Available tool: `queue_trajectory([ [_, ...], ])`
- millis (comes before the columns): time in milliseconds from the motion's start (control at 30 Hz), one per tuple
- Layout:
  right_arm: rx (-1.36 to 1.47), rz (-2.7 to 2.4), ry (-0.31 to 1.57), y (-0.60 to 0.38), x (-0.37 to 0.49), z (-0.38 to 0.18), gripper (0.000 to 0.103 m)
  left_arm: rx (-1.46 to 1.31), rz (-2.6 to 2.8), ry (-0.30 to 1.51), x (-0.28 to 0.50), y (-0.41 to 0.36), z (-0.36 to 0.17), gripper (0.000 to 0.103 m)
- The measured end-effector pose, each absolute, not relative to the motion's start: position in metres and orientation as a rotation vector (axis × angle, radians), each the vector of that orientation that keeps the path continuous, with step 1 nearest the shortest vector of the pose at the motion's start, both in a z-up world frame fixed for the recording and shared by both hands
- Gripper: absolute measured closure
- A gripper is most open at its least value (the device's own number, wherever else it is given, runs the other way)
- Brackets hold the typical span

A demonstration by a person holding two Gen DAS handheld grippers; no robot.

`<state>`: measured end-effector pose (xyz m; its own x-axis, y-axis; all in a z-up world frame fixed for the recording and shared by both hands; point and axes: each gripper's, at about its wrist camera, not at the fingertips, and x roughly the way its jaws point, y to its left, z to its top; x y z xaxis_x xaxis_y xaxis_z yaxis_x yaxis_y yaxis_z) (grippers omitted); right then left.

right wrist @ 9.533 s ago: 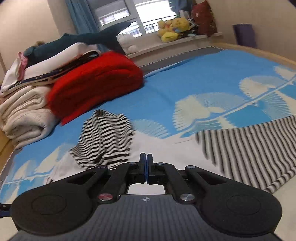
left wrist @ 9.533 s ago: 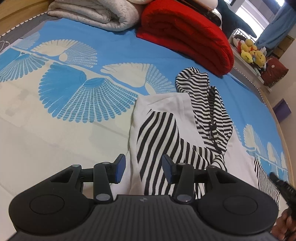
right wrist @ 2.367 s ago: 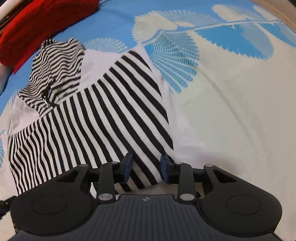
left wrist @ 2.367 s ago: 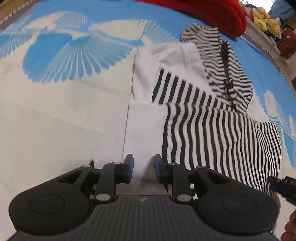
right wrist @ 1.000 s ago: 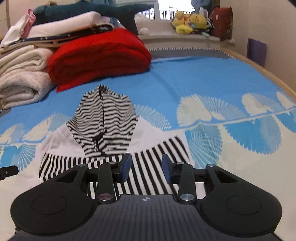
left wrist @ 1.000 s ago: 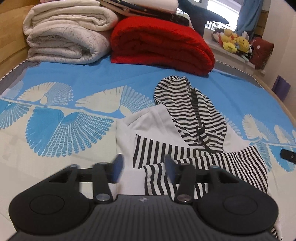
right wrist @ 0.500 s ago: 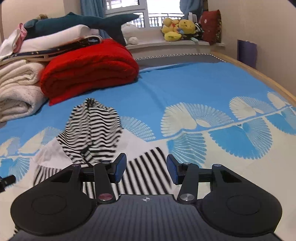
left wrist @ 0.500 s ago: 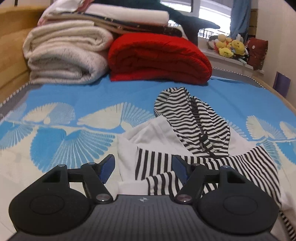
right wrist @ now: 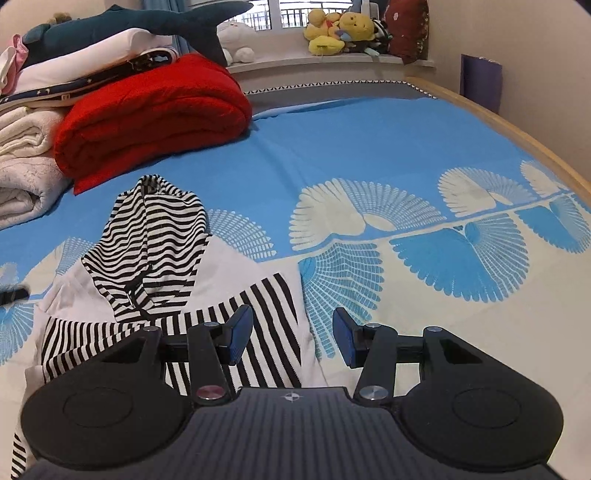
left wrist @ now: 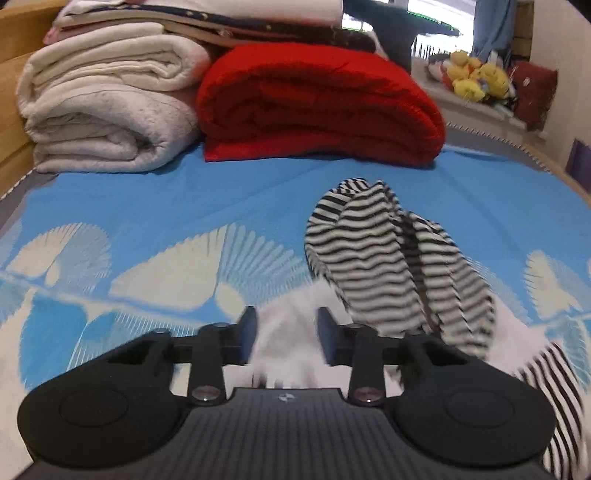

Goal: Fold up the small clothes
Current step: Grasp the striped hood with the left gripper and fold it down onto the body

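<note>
Blue bedspread (right wrist: pixel 369 147) with pale fan shapes covers the bed, and a hoodie (right wrist: pixel 155 258) lies on it, white in the body with black-and-white stripes. Its striped hood (left wrist: pixel 388 258) points far, toward a red blanket (left wrist: pixel 317 99) and a stack of white blankets (left wrist: pixel 107 99) at the far side. Plush toys (right wrist: pixel 340 31) sit on the far windowsill, and a shark plush (right wrist: pixel 147 22) lies on top of the stack.

Left gripper (left wrist: pixel 284 338) hangs with its fingers spread, nothing between them; the hoodie's white part lies just past and below its tips, the hood to the far right. Motion blur hides the cloth nearest the tips.

Right gripper (right wrist: pixel 291 338) is spread wide too and holds nothing. A striped sleeve (right wrist: pixel 258 332) folded across the body lies under its left finger; bare bedspread lies under the right one.
</note>
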<state>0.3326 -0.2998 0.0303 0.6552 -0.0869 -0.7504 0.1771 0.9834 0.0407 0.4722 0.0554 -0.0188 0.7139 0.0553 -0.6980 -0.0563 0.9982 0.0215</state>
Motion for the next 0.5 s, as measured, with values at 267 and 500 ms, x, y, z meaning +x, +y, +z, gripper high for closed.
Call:
queue_trajectory([
  [267, 0.105, -0.145, 0.883, -0.304, 0.342, 0.017, 0.057, -0.052, 0.033, 0.832, 0.604, 0.049, -0.038, 0.086],
  [500, 0.103, -0.139, 0.913, -0.311, 0.351, 0.005, 0.079, -0.154, -0.015, 0.835, 0.682, 0.039, -0.055, 0.075],
])
